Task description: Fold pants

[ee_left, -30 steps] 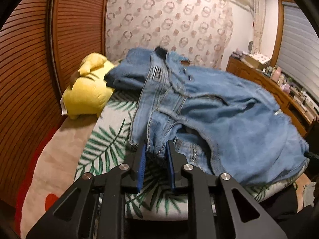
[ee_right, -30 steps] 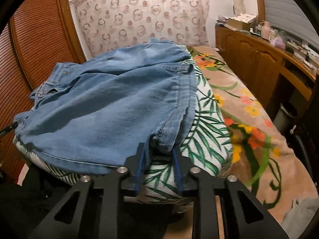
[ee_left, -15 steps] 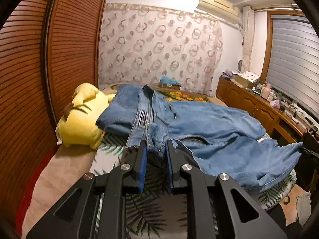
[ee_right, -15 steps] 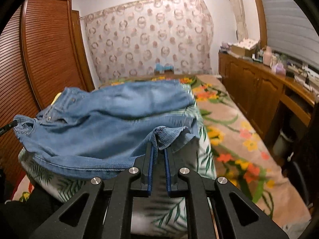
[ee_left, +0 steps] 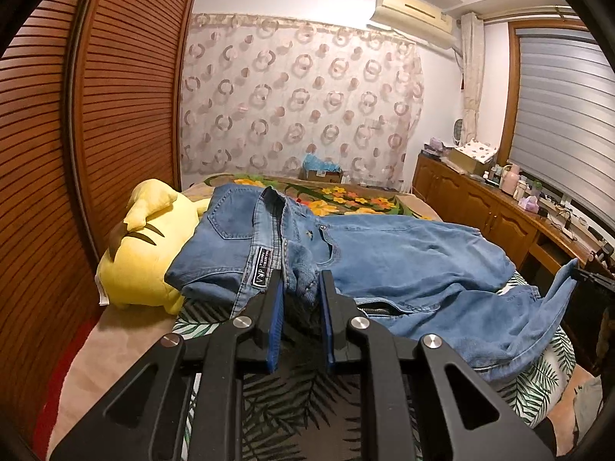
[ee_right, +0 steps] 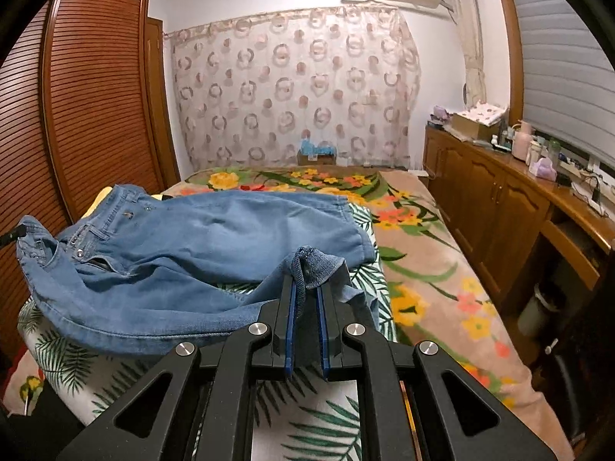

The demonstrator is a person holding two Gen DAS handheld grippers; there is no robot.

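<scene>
The left gripper (ee_left: 301,288) is clamped on the waistband of the jeans (ee_left: 403,253), and the right gripper (ee_right: 306,288) pinches a leg hem. The jeans sag between them over the leaf-print pillow (ee_right: 346,415) on the bed (ee_right: 430,269); beside the waistband lies a yellow plush toy (ee_left: 142,253).

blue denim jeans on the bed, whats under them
Under the blue denim jeans lies a white palm-leaf printed cover; their waist end overlaps a yellow plush toy. What lies beneath the middle is covered.

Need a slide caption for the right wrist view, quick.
Right hand-held gripper pinches a leg hem of the blue jeans, lifting it off the leaf-print bedding.
</scene>
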